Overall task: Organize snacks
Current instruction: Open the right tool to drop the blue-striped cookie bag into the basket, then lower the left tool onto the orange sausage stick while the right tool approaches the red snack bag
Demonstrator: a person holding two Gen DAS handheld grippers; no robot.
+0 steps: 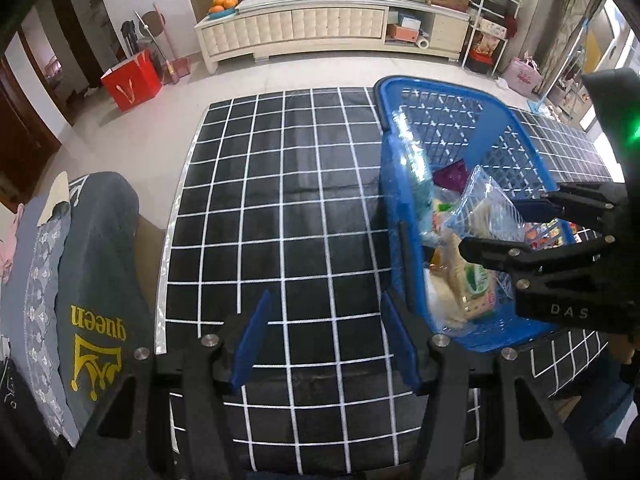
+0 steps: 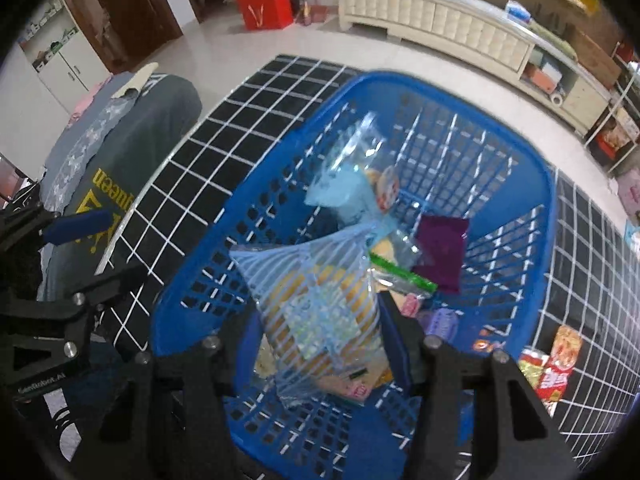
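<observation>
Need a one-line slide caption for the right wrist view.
Right gripper grips a striped snack bag over the blue basket.

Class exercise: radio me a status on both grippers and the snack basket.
Left gripper open, empty, over checked cloth. Right gripper shut on striped snack bag, above blue basket. Loose packets beside basket.

You have bare checked tablecloth (image 1: 288,208) from the table's left edge to the blue basket (image 1: 394,216), whose tall mesh walls and heaped snack bags (image 2: 320,300) block its right side.
</observation>
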